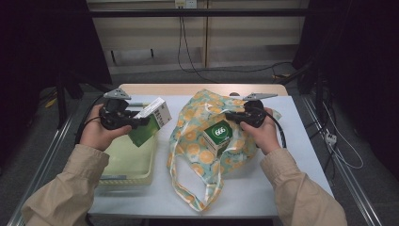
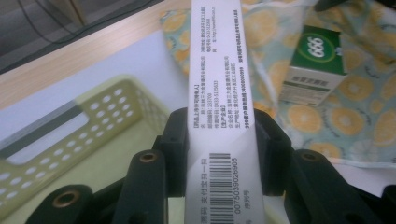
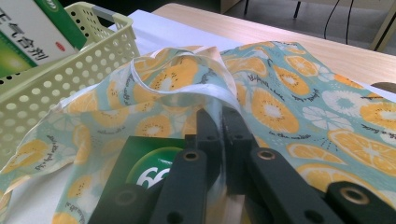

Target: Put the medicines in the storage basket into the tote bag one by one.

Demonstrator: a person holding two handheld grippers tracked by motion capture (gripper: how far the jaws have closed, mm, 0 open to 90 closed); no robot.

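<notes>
Left tool [image 1: 141,120] held raised in its hand, jaws clamped on a box; right tool [image 1: 230,116] held level, jaws pinched together on cloth

A pale green perforated basket [image 1: 127,162] sits on a white sheet [image 1: 291,141] covering the wooden tabletop [image 1: 197,89]; black cables [image 1: 188,56] trail across the grey floor [image 1: 235,75] beyond, near wooden cabinets [image 1: 155,33].

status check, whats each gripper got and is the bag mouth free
Left gripper shut on green-and-white box, above the basket. Right gripper shut on bag rim. 666 box sits in the mouth.
</notes>
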